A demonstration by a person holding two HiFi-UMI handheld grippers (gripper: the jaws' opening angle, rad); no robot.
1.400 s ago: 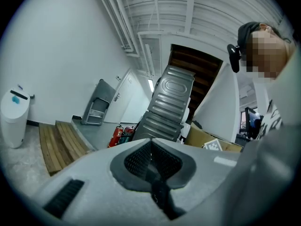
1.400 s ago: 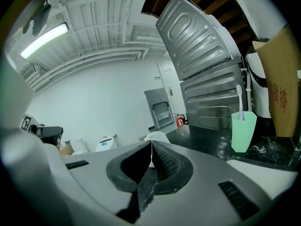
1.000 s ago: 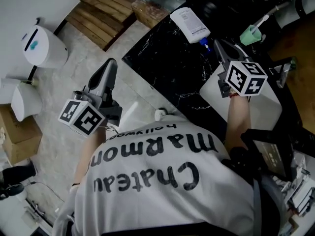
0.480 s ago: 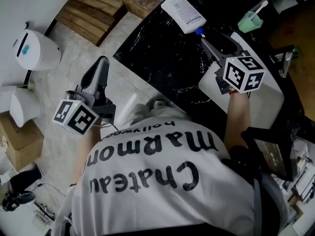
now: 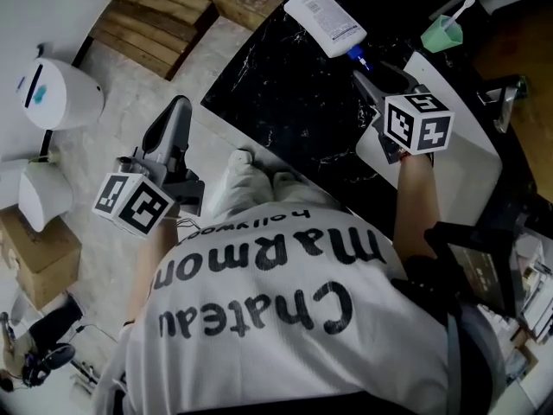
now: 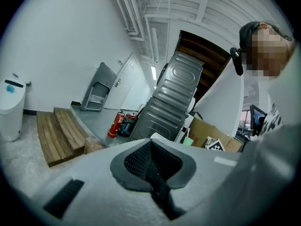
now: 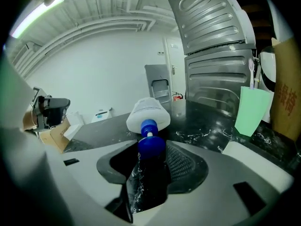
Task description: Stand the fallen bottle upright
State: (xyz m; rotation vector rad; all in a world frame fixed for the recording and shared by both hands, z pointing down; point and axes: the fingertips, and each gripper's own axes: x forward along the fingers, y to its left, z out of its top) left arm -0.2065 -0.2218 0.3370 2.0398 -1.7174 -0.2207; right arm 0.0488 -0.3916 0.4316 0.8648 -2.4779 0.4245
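Jaws of the right gripper [image 7: 149,150], just narrowing, stand apart around the blue cap [image 7: 151,144] of the fallen bottle [image 7: 148,113]; the left gripper [image 6: 151,149] has its jaws pressed together.

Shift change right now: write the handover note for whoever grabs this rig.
Left tool: shut, empty, held out over the floor, away from the counter.
Right tool: jaws just opened wide, then narrowed a little; blue cap sits at their mouth, not yet clamped.
Bottle: lying on its side on the black counter, cap toward the right tool.
Done: approach. To do: grip, stand it upright, release.
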